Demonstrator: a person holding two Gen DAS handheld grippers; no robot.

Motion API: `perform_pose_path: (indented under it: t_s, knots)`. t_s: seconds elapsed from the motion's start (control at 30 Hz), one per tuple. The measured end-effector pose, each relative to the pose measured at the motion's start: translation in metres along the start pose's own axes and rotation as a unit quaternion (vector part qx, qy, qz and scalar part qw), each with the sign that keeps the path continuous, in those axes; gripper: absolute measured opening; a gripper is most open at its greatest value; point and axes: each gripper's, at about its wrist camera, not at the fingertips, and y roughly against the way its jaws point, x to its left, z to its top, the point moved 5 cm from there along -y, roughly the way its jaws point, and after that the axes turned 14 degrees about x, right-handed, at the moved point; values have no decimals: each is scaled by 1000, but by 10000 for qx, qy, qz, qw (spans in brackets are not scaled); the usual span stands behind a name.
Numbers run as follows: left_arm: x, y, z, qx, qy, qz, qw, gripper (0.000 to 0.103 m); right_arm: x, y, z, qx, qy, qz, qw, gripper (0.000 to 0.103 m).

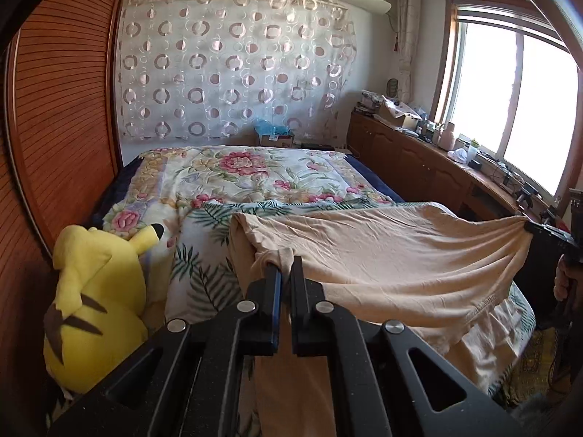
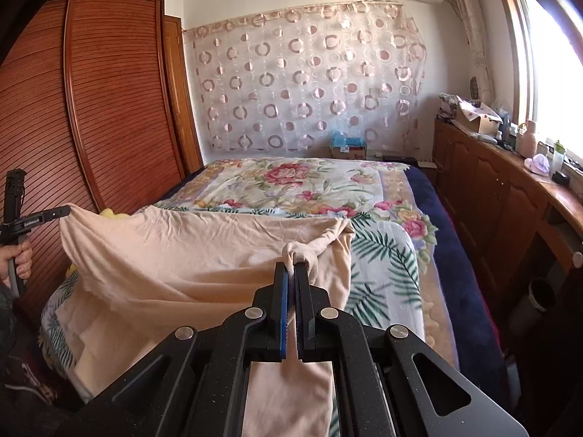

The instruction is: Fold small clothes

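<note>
Peach garment (image 1: 382, 247), stretched sideways between 2 grippers

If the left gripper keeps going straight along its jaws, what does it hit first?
The left gripper is shut on the peach garment, so that cloth bunches ahead first. Beyond it lies the floral quilt on the bed. The yellow plush toy sits off to its left, likely clear. Depth is uncertain.
</note>
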Motion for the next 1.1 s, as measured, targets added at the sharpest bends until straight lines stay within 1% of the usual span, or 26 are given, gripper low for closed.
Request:
perform_pose_path:
  t_s: [0.07, 0.2, 0.37, 0.43, 0.47, 0.53, 0.6, 0.63, 0.7, 0.73, 0.77, 0.8, 0.83, 0.87, 0.9, 0.97, 1.0, 1.03, 1.1]
  knots:
    - [-4, 7, -13, 44, -12, 5, 10000, 5, -1, 14, -13, 47, 17, -22, 10000, 3]
    - [-4, 15, -33, 156, 53, 23, 9999, 5, -2, 34, -25, 248, 0, -67, 9997, 3]
    - [6, 12, -60, 374, 326, -49, 9988, 5, 0, 46, -41, 434, -106, -11, 9990, 3]
    - [7, 7, -70, 491, 367, -9, 9981, 5, 0, 42, -47, 586, -109, 24, 9982, 3]
    - [7, 1, -78, 593, 365, 8, 9976, 5, 1, 35, -43, 680, -107, 72, 9976, 3]
    - [8, -10, -89, 785, 363, 75, 9962, 5, 0, 24, -48, 916, -176, 143, 9955, 3]
    - [10, -18, -101, 972, 367, 175, 9944, 9, -4, 9, -51, 1163, -204, 16, 9930, 3]
    - [10, -20, -105, 1030, 379, 191, 9938, 12, -6, 3, -54, 1272, -224, -99, 9916, 5]
    - [10, -20, -112, 1043, 375, 234, 9936, 12, -8, -1, -52, 1330, -256, -148, 9907, 13]
    - [9, -20, -113, 1038, 349, 266, 9936, 15, -9, -1, -51, 1329, -267, -98, 9907, 19]
    - [8, -19, -113, 1024, 326, 296, 9938, 24, -10, 1, -49, 1292, -272, -117, 9912, 23]
    - [8, -17, -114, 1005, 327, 296, 9940, 29, -11, 3, -46, 1244, -269, -172, 9917, 31]
    - [7, -15, -113, 974, 340, 277, 9943, 37, -11, 6, -44, 1198, -249, -198, 9923, 37]
    - [6, -14, -112, 941, 343, 242, 9947, 43, -11, 8, -41, 1153, -221, -209, 9929, 39]
    - [5, -12, -111, 918, 337, 227, 9949, 45, -9, 10, -38, 1108, -194, -227, 9934, 41]
    - [3, -12, -108, 886, 302, 284, 9952, 63, -2, 10, -33, 1033, -126, -257, 9942, 43]
    - [3, -12, -107, 865, 292, 311, 9953, 68, 2, 8, -31, 1009, -81, -254, 9945, 45]
    - [3, -12, -106, 846, 290, 337, 9954, 73, 10, 13, -38, 989, -38, -248, 9948, 46]
    - [3, -15, -105, 838, 290, 372, 9954, 75, 18, 5, -38, 983, 53, -239, 9949, 47]
